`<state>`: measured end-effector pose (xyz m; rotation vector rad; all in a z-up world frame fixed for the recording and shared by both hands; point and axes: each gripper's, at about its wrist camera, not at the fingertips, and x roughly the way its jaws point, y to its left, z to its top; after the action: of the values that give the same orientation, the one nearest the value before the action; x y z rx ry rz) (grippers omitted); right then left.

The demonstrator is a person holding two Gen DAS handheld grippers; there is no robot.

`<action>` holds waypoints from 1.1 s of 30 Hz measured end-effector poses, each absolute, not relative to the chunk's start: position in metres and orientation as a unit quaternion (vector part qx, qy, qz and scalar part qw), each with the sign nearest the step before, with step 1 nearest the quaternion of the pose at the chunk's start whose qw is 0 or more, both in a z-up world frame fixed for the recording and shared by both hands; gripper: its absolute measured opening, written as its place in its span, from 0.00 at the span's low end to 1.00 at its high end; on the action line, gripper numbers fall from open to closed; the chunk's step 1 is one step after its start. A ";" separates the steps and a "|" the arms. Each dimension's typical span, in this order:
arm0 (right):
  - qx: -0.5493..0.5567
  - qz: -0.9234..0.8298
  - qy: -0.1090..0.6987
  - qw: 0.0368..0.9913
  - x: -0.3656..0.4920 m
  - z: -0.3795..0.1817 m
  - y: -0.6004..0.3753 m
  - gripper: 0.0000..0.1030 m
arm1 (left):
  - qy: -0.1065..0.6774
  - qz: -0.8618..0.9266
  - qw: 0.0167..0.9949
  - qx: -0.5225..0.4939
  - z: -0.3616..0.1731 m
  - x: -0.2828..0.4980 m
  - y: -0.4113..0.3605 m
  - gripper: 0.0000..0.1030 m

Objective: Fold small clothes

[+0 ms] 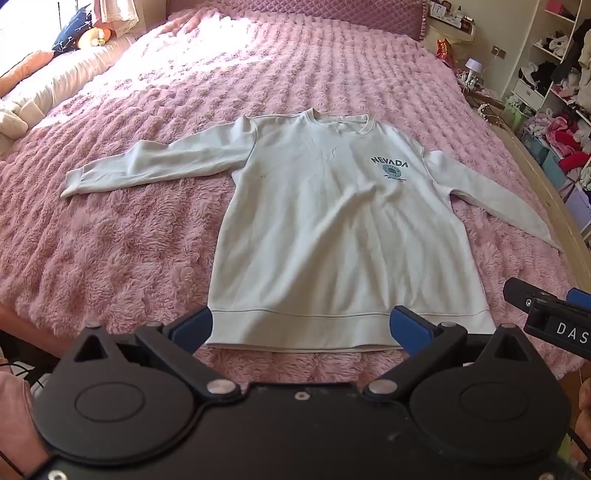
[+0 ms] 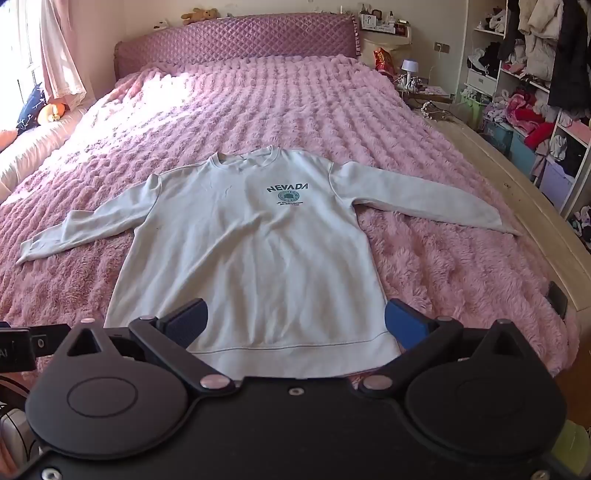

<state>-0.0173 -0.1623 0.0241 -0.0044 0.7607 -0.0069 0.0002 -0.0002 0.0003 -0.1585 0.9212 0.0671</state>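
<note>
A pale long-sleeved sweatshirt [image 1: 332, 229] [image 2: 251, 258] with a dark "NEVADA" print lies flat and face up on the pink fluffy bedspread [image 1: 129, 251] [image 2: 443, 266], both sleeves spread out sideways, hem nearest me. My left gripper [image 1: 301, 325] hovers open over the hem with nothing between its blue pads. My right gripper [image 2: 295, 323] is likewise open above the hem, empty. The right gripper's black body [image 1: 554, 317] shows at the right edge of the left wrist view; part of the left one [image 2: 22, 347] shows at the left edge of the right wrist view.
A purple quilted headboard [image 2: 236, 44] closes the far end. Pillows and soft toys [image 1: 85, 33] lie along the left side. A wooden bed edge [image 2: 517, 206] runs down the right, with a cluttered nightstand [image 2: 410, 74] and open shelves of clothes [image 2: 535, 92] beyond.
</note>
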 end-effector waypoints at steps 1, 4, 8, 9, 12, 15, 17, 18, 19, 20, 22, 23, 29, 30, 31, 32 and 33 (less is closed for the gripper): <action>-0.002 -0.004 0.372 0.928 -0.017 0.024 -0.163 1.00 | 0.444 0.033 0.892 -0.075 0.001 0.000 -0.001 1.00; -0.003 -0.005 0.373 0.928 -0.017 0.024 -0.163 1.00 | 0.445 0.032 0.892 -0.073 -0.006 -0.001 -0.003 1.00; -0.004 -0.004 0.374 0.927 -0.018 0.025 -0.162 1.00 | 0.450 0.034 0.889 -0.077 -0.005 0.001 -0.002 1.00; -0.003 -0.005 0.376 0.927 -0.017 0.025 -0.162 1.00 | 0.451 0.035 0.888 -0.077 -0.006 0.001 -0.003 1.00; -0.002 -0.004 0.380 0.925 -0.020 0.024 -0.164 1.00 | 0.455 0.036 0.886 -0.077 -0.002 0.000 -0.001 1.00; -0.006 0.000 0.382 0.924 -0.025 0.026 -0.163 1.00 | 0.456 0.037 0.886 -0.077 0.000 -0.004 -0.002 1.00; -0.007 0.001 0.384 0.923 -0.031 0.032 -0.159 1.00 | 0.456 0.037 0.886 -0.076 0.002 -0.006 -0.002 1.00; -0.007 0.001 0.383 0.924 -0.033 0.034 -0.159 1.00 | 0.457 0.038 0.885 -0.075 0.002 -0.006 -0.002 1.00; -0.007 0.001 0.383 0.924 -0.034 0.035 -0.159 1.00 | 0.457 0.038 0.886 -0.075 0.003 -0.008 -0.003 1.00; -0.007 0.002 0.384 0.923 -0.034 0.036 -0.159 1.00 | 0.457 0.038 0.885 -0.074 0.004 -0.009 -0.003 1.00; -0.005 0.004 0.384 0.923 -0.036 0.037 -0.159 1.00 | 0.457 0.036 0.886 -0.073 0.005 -0.012 -0.005 1.00; -0.005 0.004 0.384 0.924 -0.036 0.038 -0.159 1.00 | 0.457 0.037 0.886 -0.074 0.006 -0.013 -0.005 1.00; -0.007 0.005 0.379 0.925 -0.039 0.041 -0.159 1.00 | 0.458 0.037 0.885 -0.078 0.007 -0.017 -0.005 1.00; -0.007 0.005 0.378 0.926 -0.039 0.042 -0.159 1.00 | 0.458 0.037 0.885 -0.078 0.007 -0.017 -0.004 1.00; -0.007 0.004 0.378 0.926 -0.040 0.042 -0.159 1.00 | 0.458 0.038 0.885 -0.079 0.007 -0.017 -0.004 1.00; -0.006 0.004 0.377 0.926 -0.040 0.043 -0.159 1.00 | 0.457 0.038 0.885 -0.079 0.008 -0.016 -0.004 1.00; -0.005 0.003 0.377 0.926 -0.040 0.042 -0.160 1.00 | 0.456 0.038 0.885 -0.079 0.008 -0.017 -0.004 1.00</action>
<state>-0.0398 -0.1597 0.0422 -0.0110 0.7728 0.0063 -0.0167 -0.0044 0.0081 -0.1635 0.9492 0.0792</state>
